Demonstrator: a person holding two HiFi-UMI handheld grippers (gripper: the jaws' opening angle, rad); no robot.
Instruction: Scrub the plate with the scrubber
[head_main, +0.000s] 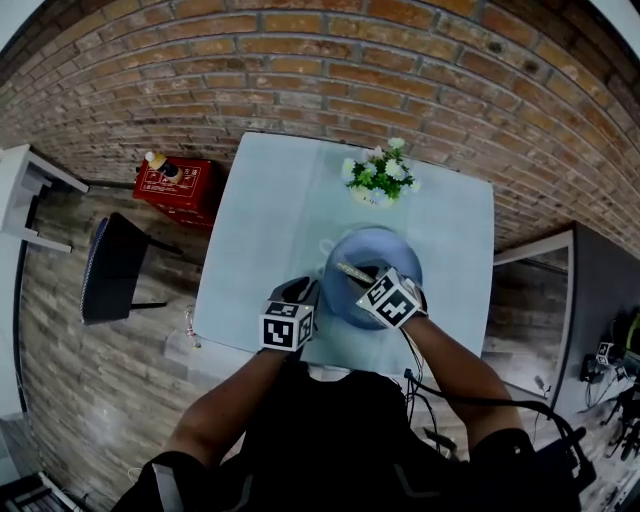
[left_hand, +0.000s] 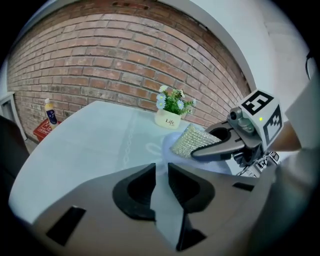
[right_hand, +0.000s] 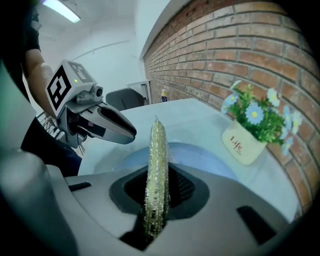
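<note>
Scrubbing risks sliding the plate (head_main: 372, 252): your right gripper (right_hand: 157, 196) clamps the scrubber (right_hand: 156, 155), your left gripper (left_hand: 161, 181) stands narrowly open, empty.

Foreground: the left gripper (left_hand: 161, 167), its two dark jaws a narrow gap apart with a pale surface filling the gap; whether they press on anything cannot be told. Beyond it, the right gripper (left_hand: 196, 151) clamps a glittering scrubber (left_hand: 187, 140) just above the blue plate (left_hand: 168, 148) on the pale table (left_hand: 90, 140). Behind the plate, a small flower pot (left_hand: 169, 119) stands near the brick wall (left_hand: 100, 65).
</note>
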